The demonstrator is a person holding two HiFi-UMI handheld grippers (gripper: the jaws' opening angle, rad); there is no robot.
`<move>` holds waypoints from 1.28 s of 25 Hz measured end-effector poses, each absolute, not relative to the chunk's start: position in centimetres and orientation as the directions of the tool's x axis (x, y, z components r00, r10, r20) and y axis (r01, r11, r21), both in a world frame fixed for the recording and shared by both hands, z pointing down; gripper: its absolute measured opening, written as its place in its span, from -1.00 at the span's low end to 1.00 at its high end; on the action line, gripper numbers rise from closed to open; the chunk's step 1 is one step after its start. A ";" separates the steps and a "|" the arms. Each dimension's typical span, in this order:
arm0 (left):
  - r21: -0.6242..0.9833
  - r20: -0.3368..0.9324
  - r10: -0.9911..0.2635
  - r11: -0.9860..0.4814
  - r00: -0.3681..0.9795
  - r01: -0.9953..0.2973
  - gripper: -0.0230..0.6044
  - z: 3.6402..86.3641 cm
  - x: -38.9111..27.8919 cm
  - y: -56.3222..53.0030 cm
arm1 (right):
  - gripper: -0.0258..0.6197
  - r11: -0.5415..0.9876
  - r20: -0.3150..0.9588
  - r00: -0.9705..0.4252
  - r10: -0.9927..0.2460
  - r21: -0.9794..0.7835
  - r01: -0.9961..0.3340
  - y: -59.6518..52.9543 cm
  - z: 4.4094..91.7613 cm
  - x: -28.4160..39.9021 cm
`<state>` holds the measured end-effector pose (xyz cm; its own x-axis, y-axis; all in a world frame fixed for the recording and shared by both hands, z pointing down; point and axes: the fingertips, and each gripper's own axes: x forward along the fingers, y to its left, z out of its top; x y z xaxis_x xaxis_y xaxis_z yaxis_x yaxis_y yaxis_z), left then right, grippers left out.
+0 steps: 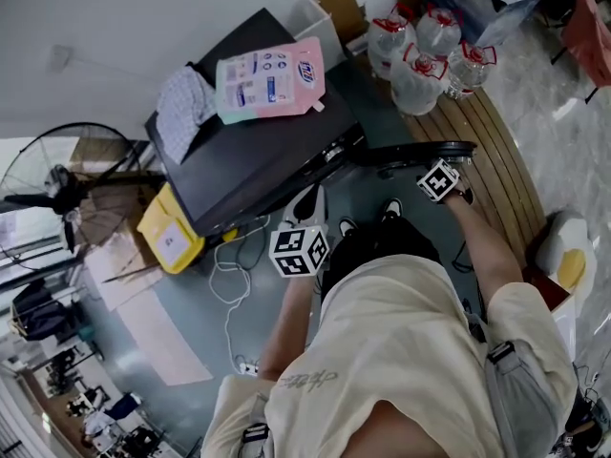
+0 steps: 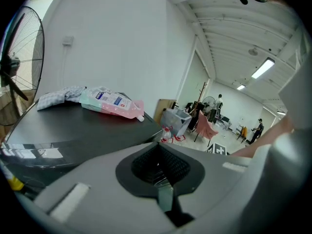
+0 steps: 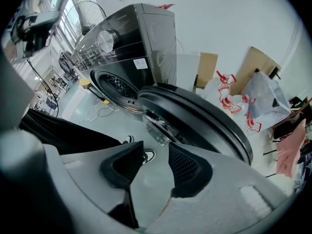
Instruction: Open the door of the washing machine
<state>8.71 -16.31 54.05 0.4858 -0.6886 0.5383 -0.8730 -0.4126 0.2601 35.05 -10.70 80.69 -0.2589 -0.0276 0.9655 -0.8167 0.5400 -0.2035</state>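
The black washing machine (image 1: 258, 151) stands ahead of me, and its round door (image 1: 420, 151) is swung out to the right, away from the front. In the right gripper view the drum opening (image 3: 117, 89) shows beside the dark door (image 3: 195, 118). My right gripper (image 3: 155, 147) is open just short of the door's rim, with only floor and a shoe between its pads. Its marker cube (image 1: 439, 180) sits by the door's edge. My left gripper (image 2: 158, 150) is shut on nothing and points across the machine's top; in the head view it (image 1: 307, 206) hangs in front of the machine.
A pink detergent pouch (image 1: 270, 82) and a folded cloth (image 1: 186, 103) lie on the machine's top. Several water bottles (image 1: 425, 51) stand behind the door, a fan (image 1: 57, 189) and a yellow box (image 1: 170, 232) to the left. White cables (image 1: 234, 284) trail over the floor.
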 end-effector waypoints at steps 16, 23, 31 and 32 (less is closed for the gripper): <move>0.275 0.452 -0.781 -0.338 0.431 -0.900 -0.87 51.6 1.9 -16.6 | -0.39 0.638 0.767 -0.478 -0.427 -0.120 -0.761 -16.1 65.3 24.8; 0.276 0.398 -0.829 -0.301 0.394 -0.913 -0.87 49.1 -1.3 -17.1 | -0.50 0.691 0.651 -0.555 -0.517 -0.065 -0.720 -18.5 57.4 20.2; 0.264 0.332 -0.864 -0.299 0.378 -0.917 -0.87 46.0 -3.2 -18.3 | -0.75 0.731 0.510 -0.629 -0.587 0.001 -0.682 -20.7 49.2 16.9; 0.263 0.324 -0.867 -0.300 0.377 -0.917 -0.87 45.6 -3.3 -18.4 | -0.81 0.733 0.489 -0.638 -0.595 0.003 -0.680 -20.9 48.2 16.6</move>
<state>-3.26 -18.45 45.62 0.3773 -0.8674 0.3245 -0.9168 -0.3004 0.2631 16.62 -20.91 48.21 -0.6384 -0.5947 0.4887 -0.6803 0.7329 0.0030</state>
